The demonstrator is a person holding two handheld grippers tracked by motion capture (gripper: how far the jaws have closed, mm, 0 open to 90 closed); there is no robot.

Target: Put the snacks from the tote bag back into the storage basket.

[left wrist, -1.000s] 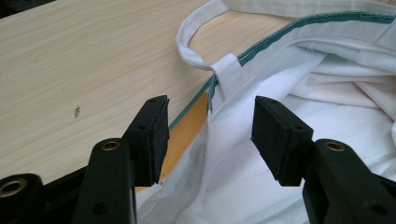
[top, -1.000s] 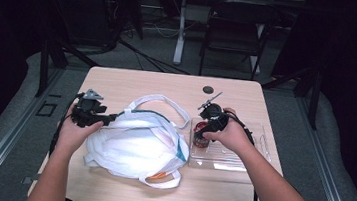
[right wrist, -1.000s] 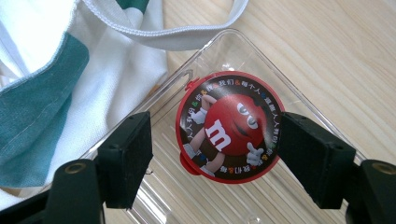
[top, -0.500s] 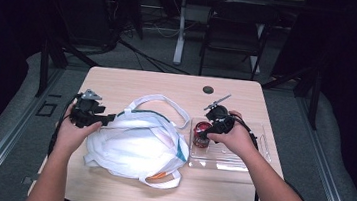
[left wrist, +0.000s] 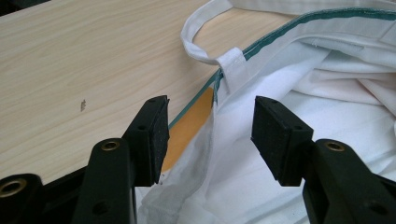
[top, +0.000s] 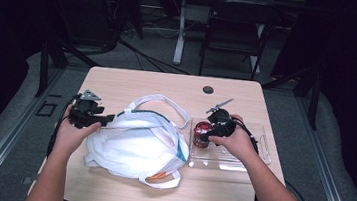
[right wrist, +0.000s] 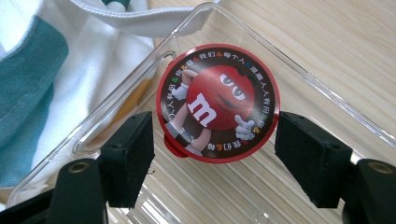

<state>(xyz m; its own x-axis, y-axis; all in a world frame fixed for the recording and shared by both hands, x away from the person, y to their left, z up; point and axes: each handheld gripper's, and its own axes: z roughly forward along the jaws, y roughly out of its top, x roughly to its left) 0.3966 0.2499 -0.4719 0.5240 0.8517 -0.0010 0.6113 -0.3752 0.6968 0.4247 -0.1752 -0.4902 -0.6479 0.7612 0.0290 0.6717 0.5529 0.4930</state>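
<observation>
A white cloth bag (top: 136, 144) with green trim and long handles lies in the middle of the table. My left gripper (top: 108, 119) is open at the bag's left rim; the hem (left wrist: 219, 88) passes between its jaws with a gap on each side. A red candy tub (top: 201, 133) with a cartoon lid (right wrist: 218, 102) stands in the left end of a clear plastic tray (top: 256, 154). My right gripper (top: 205, 133) hangs just over the tub, open, a jaw on either side of the lid with a small gap at each.
Something orange (top: 158, 175) shows at the bag's front edge. A dark round grommet (top: 208, 89) sits near the table's far edge. A folding chair (top: 234, 33) and cables stand on the floor behind the table.
My right gripper has moved slightly away from the person while staying over the tub. The left gripper and the bag have hardly moved.
</observation>
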